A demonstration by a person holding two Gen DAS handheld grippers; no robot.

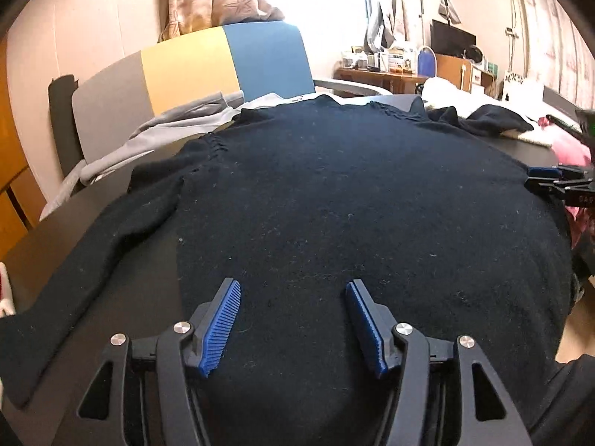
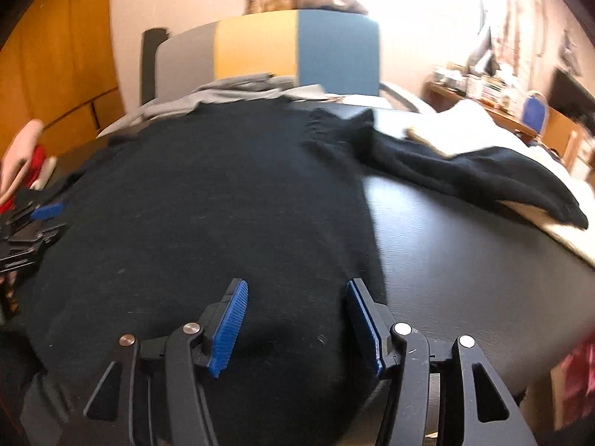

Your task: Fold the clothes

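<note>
Writing I can't read anywhere; left tool (image 1: 293,290) and right tool (image 2: 297,288) hover spread apart, empty, over the black sweater (image 1: 334,193) on the tabletop (image 2: 465,245).

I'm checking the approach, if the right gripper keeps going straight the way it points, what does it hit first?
Most likely the black sweater spread on the table: the open right gripper angles down at it, nothing between.

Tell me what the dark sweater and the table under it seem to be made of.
Sweater: looks like knitted wool or a wool blend, matte and fuzzy, with pale lint and a stitched shoulder seam. Table: smooth dark top with a faint grain and soft sheen, perhaps laminate or leatherette.
</note>
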